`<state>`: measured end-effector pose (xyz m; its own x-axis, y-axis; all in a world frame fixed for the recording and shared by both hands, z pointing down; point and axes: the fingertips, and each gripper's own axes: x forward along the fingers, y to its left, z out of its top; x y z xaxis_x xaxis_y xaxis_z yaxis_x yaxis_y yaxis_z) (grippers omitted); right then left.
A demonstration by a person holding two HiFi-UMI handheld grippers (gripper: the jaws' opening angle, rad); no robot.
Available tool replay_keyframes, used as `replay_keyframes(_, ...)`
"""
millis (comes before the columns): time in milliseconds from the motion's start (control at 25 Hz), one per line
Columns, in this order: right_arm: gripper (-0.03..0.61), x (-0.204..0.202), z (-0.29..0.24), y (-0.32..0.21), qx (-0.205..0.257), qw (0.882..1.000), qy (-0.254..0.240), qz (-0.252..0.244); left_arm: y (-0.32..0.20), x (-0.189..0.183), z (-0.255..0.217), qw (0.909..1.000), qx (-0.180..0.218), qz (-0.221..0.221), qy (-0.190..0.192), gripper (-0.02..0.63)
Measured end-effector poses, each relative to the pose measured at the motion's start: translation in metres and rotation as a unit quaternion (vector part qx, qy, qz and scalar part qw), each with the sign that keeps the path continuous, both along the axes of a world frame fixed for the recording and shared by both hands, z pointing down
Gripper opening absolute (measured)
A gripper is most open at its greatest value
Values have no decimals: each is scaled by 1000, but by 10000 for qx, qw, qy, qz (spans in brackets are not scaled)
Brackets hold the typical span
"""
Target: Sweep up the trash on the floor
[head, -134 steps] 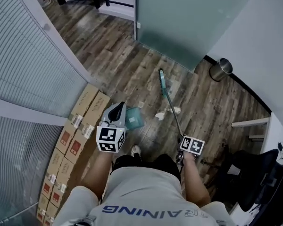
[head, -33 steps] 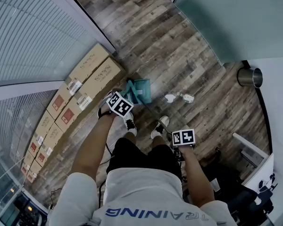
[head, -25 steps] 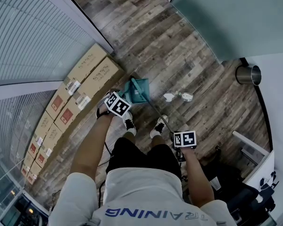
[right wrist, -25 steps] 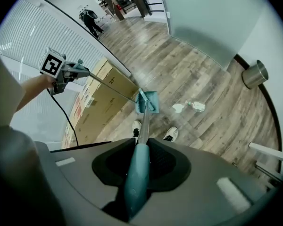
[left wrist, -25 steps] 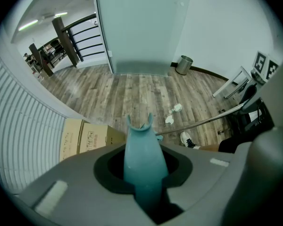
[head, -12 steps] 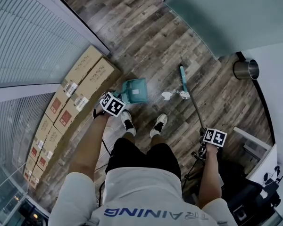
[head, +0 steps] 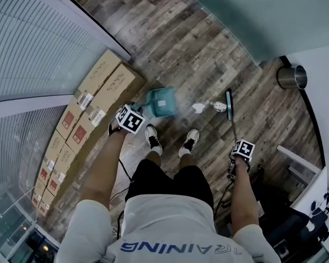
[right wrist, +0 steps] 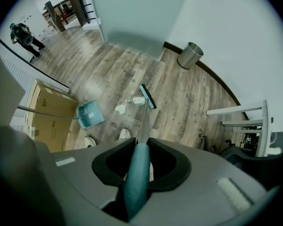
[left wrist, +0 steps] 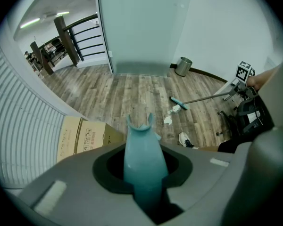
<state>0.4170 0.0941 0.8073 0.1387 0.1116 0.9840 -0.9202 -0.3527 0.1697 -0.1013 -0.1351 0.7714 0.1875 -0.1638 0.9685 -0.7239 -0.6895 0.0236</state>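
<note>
My left gripper (head: 130,117) is shut on the teal handle (left wrist: 142,154) of a teal dustpan (head: 162,102), which rests on the wood floor beside the cardboard boxes. My right gripper (head: 241,150) is shut on the teal broom handle (right wrist: 137,175) and points down. The broom head (head: 229,104) sits on the floor just right of two crumpled white scraps of trash (head: 198,107) (head: 219,106). In the right gripper view the scraps (right wrist: 120,108) lie between the broom head (right wrist: 147,96) and the dustpan (right wrist: 90,114).
Cardboard boxes (head: 98,100) line the slatted wall at left. A metal bin (head: 292,76) stands by the white wall at right, with a frosted glass panel (head: 252,15) behind it. The person's shoes (head: 152,138) (head: 189,141) stand near the trash. Dark furniture (head: 296,212) crowds the lower right.
My right gripper has swung to the right with the broom. Its head went from beside the dustpan to the right side of the trash. The left gripper and dustpan held still.
</note>
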Motion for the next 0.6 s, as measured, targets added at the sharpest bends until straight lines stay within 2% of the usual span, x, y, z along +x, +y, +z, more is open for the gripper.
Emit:
replay_keyframes(160, 107, -17, 2, 5, 20, 9999, 37, 92, 2, 1, 1, 10000, 9, 2, -21, 89)
replay_keyframes(600, 106, -76, -11, 13, 31, 9989, -459, 88, 3, 2, 0, 10000, 11, -12, -26, 91)
